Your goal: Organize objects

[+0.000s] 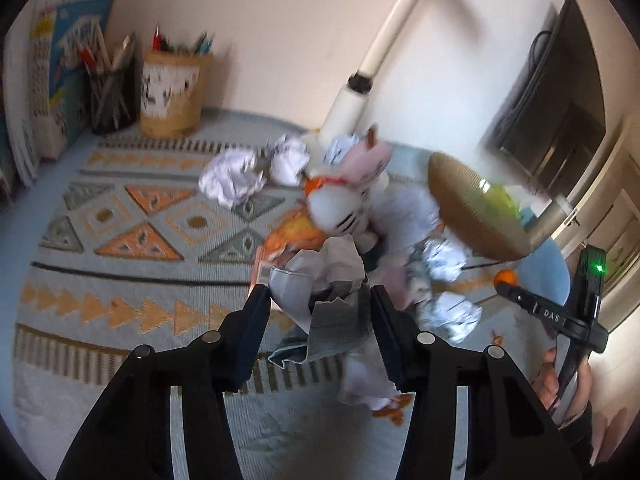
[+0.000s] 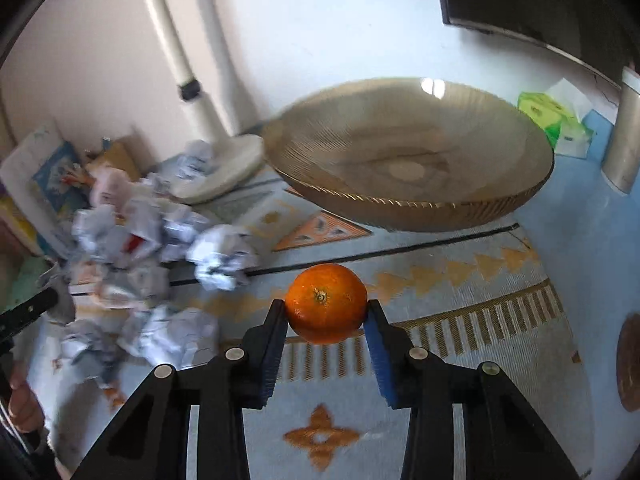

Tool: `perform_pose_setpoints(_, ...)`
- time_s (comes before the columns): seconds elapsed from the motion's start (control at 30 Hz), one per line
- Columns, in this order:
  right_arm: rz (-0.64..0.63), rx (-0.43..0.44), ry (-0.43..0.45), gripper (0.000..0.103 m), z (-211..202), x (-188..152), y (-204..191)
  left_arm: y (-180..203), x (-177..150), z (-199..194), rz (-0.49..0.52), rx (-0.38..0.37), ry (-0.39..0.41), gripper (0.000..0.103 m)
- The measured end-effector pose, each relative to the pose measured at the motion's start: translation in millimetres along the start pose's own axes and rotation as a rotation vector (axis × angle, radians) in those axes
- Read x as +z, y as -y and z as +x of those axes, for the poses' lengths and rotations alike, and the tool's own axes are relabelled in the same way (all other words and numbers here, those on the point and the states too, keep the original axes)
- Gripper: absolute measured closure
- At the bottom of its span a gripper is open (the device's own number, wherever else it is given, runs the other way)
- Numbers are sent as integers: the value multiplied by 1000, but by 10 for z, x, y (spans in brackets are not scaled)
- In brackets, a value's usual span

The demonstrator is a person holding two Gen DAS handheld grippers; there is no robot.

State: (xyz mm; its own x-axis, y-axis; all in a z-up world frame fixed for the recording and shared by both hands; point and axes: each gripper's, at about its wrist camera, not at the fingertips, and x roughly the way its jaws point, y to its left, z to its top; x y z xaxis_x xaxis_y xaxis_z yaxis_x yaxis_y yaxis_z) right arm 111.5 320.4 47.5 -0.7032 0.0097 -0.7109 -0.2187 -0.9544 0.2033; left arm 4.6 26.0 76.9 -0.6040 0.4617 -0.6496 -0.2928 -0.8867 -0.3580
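We are pinching an orange (image 2: 326,303) in our right gripper (image 2: 326,312), pads pressing both its sides above open patterned cloth (image 2: 460,320). A wide golden bowl (image 2: 408,200) is sitting just ahead. Our left gripper (image 1: 320,304) is clamping crumpled paper (image 1: 328,280), with more paper balls (image 1: 234,180) and a plush toy (image 1: 340,208) crowding beyond.

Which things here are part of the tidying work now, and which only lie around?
Part of the job:
- round orange fruit, held in the right gripper
- crumpled white paper, between the left gripper fingers
- wide golden ribbed bowl

Lying about:
- white lamp stand
- green tissue pack
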Motion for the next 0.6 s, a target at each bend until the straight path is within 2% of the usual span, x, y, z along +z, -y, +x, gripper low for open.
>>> perform_pose_setpoints(0.1, -7, 11, 72, 65, -320, 164, 10, 286, 181, -206, 40, -1, 48, 55)
perform_pose_setpoints(0.23, 24, -27, 150, 65, -611, 476, 197, 827, 528, -190, 69, -24, 68, 55)
perform_pose_setpoints(0.33, 67, -61, 169, 64, -622, 660, 407, 1333, 719, 70, 101, -33, 54, 55)
perform_pose_setpoints(0.47, 102, -108, 114, 64, -343, 758, 666, 2020, 849, 709, 168, -33, 32, 55)
perform_pose_setpoints(0.6, 114, -121, 71, 64, -127, 833, 856, 2334, 911, 1207, 185, -38, 11, 55)
